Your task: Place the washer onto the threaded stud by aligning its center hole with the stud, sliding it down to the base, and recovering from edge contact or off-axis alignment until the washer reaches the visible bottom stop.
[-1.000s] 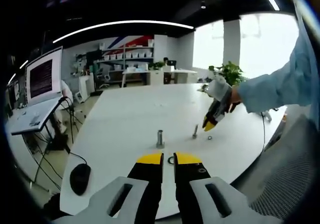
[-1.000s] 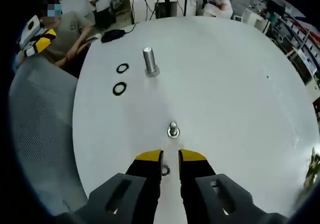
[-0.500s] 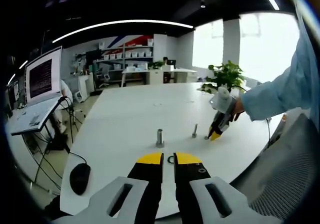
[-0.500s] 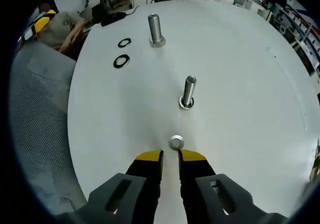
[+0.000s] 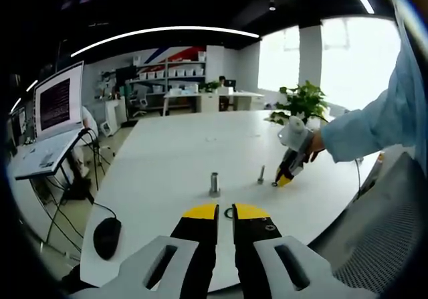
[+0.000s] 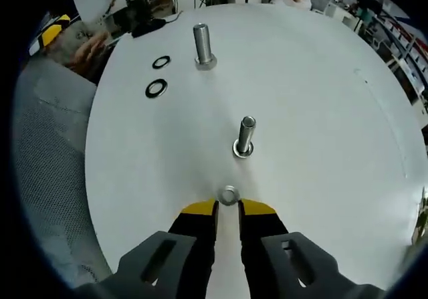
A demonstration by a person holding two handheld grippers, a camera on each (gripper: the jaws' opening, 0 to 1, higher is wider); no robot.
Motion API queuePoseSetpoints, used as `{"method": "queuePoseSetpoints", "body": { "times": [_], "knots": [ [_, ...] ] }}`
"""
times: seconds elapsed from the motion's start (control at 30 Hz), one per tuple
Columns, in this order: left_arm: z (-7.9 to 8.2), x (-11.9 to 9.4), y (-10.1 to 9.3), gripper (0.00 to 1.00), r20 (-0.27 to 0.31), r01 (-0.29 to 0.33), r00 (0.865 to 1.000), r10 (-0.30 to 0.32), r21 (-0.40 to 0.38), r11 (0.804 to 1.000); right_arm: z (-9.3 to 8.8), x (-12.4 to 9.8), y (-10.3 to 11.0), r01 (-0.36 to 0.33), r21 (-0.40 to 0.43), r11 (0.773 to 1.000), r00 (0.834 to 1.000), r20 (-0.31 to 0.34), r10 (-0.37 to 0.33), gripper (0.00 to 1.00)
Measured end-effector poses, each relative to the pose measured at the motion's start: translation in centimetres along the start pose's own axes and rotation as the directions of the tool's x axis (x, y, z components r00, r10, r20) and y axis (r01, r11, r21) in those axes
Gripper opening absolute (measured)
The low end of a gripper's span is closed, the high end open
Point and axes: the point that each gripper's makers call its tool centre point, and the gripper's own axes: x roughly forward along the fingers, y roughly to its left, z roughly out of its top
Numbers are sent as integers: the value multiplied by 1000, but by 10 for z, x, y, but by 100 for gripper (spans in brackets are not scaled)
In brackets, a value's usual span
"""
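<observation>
In the right gripper view a small silver washer (image 6: 229,195) lies flat on the white table (image 6: 321,112), right at the tips of my right gripper (image 6: 228,209). The jaws stand almost together and I cannot tell whether they pinch it. A thin threaded stud (image 6: 244,137) stands upright just beyond the washer. In the left gripper view the right gripper (image 5: 284,175) touches the table beside that stud (image 5: 261,174). My left gripper (image 5: 225,213) hangs near the table's edge, its jaws nearly together and holding nothing.
A thicker stud (image 6: 202,45) stands farther off, with two dark washers (image 6: 156,88) lying to its left. A mouse (image 5: 107,237) sits on the table's left part, and a laptop (image 5: 57,122) stands on a side table. A mesh chair back (image 6: 47,178) is beside the table.
My right gripper has come down from above the thin stud to table level. Its tips now rest at the silver washer. The left gripper has stayed where it was.
</observation>
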Motion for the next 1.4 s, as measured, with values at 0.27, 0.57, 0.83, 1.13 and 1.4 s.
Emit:
{"method": "queuePoseSetpoints", "body": {
  "times": [0.27, 0.57, 0.83, 1.13, 1.4],
  "knots": [
    [0, 0, 0, 6, -1, 1, 1000, -1, 0, 1000, 5, 1, 1, -3, -5, 1000, 1000, 9, 3, 17],
    [0, 0, 0, 6, 2, 0, 1000, 0, -1, 1000, 7, 2, 0, 12, -28, 1000, 1000, 1, -12, 15],
    [1, 0, 0, 6, 4, -1, 1000, 1, -2, 1000, 16, -9, -4, 31, -27, 999, 999, 39, -30, 15],
    [0, 0, 0, 6, 2, 2, 1000, -2, 0, 1000, 46, -35, -13, 62, -42, 997, 992, 116, -56, 15],
    [1, 0, 0, 6, 3, 1, 1000, -1, 0, 1000, 60, -46, -13, 79, -65, 995, 986, 150, -69, 15]
  ]
}}
